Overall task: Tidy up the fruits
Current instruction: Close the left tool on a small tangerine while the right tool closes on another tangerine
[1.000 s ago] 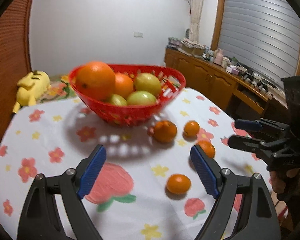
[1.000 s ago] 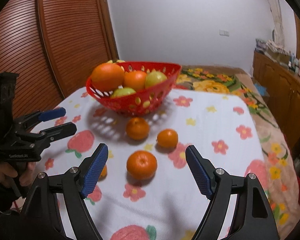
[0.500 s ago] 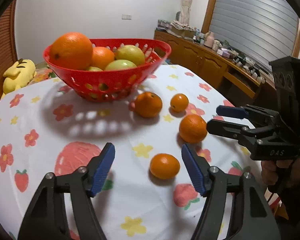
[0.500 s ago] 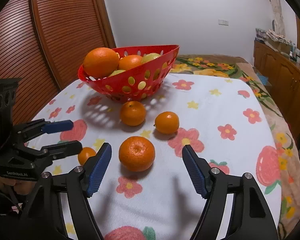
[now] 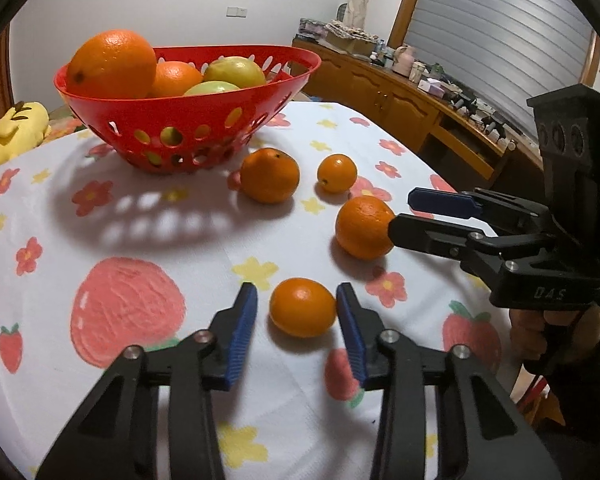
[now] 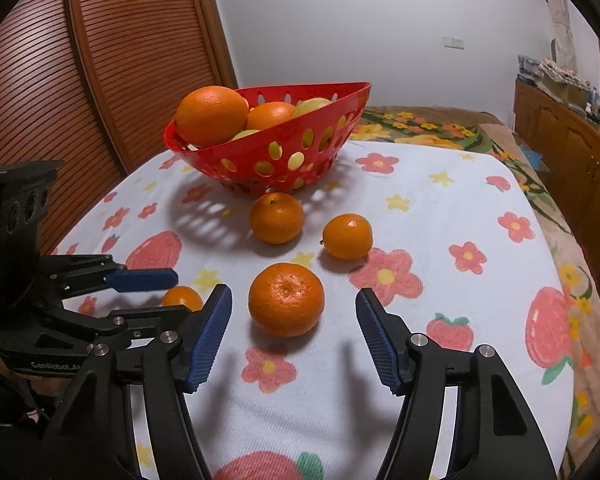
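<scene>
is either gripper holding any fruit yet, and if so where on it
No. The left gripper brackets a small orange, jaws open; the right gripper is open around a bigger orange.

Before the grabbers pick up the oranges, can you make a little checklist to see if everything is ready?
1. Left gripper open around the small orange: ok.
2. Right gripper open around the big orange: ok.
3. Jaws touching fruit: cannot tell.
4. Grippers apart from each other: ok.
5. Room in the basket: cannot tell; it already holds piled fruit.
6. Two other oranges outside both grippers: ok.
</scene>
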### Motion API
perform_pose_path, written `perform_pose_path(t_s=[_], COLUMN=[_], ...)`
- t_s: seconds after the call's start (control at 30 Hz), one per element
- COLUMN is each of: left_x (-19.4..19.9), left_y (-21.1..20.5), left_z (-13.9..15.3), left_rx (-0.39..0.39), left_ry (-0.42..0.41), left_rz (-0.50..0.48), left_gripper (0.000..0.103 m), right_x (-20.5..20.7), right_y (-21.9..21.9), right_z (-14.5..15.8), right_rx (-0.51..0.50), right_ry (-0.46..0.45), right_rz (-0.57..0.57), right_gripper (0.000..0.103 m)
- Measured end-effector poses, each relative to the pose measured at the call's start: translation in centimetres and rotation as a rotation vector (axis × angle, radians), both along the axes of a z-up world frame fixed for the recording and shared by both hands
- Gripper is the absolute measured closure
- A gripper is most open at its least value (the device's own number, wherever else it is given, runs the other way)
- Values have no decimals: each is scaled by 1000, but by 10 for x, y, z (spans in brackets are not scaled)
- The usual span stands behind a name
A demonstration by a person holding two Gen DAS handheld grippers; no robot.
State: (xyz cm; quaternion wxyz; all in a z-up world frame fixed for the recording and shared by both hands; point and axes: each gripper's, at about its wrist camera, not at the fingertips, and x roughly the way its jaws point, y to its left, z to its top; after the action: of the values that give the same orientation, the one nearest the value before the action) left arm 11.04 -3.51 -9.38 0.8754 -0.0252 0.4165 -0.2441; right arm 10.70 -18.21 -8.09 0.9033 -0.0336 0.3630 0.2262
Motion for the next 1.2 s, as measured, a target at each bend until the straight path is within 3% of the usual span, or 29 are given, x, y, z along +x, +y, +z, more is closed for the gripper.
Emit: perform_pose_path(t_s=[0.73, 1.0, 1.2], left_x=[-1, -1, -2], left_y=[35, 45, 45], left_z=[23, 30, 33], left_rx=[-30, -35, -34], left_ry=[-75, -91, -103], left_rz=[105, 133, 134], left_gripper=[72, 72, 72], right_x=[23, 25, 23], right_y=[17, 19, 18], right_z=[-17, -21, -21], right_rx=[-50, -53, -54], right_ry=[73, 94, 93], right_rz=[26, 44, 52], right_gripper=[43, 55, 56])
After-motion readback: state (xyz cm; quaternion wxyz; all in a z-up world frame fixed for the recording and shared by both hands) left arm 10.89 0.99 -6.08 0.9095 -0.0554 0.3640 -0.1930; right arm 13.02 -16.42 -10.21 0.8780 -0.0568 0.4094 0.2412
